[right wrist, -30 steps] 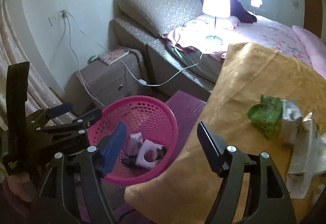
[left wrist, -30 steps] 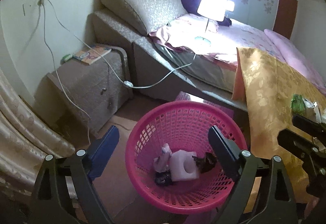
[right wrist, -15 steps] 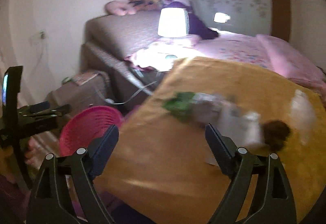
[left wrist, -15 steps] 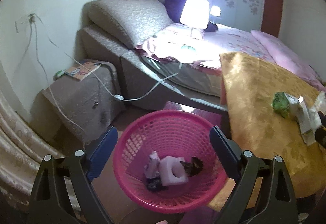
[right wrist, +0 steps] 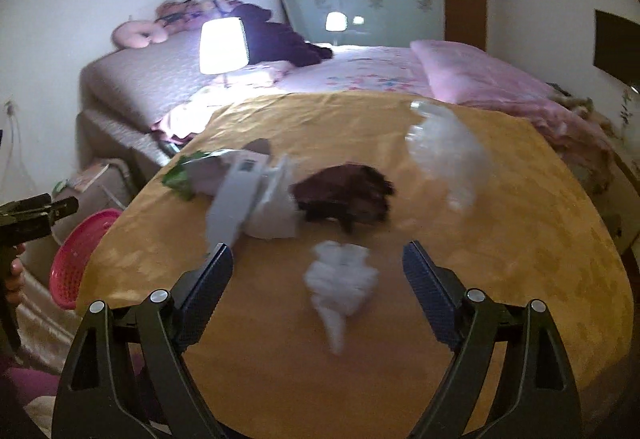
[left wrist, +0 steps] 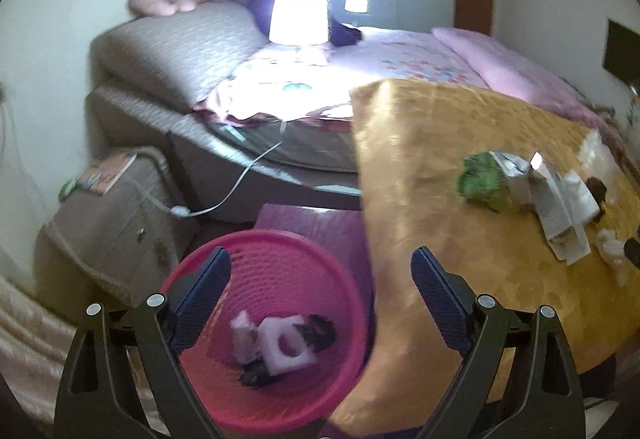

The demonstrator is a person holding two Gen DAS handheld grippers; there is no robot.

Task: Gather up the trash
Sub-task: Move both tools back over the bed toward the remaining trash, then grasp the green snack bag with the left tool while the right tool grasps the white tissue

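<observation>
Between the spread, empty right gripper [right wrist: 318, 265] fingers lies a blurred white tissue [right wrist: 340, 283]; left gripper [left wrist: 320, 269] likewise spread.

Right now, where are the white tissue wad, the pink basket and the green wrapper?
white tissue wad [right wrist: 340, 279], right wrist view, its bunched middle.
pink basket [left wrist: 352, 319], left wrist view, right inner wall.
green wrapper [left wrist: 482, 185], left wrist view, its crumpled centre.

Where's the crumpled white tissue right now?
Right wrist view: the crumpled white tissue lies on the gold tablecloth, between the open right gripper fingers, nearer than the dark brown scrap.
</observation>
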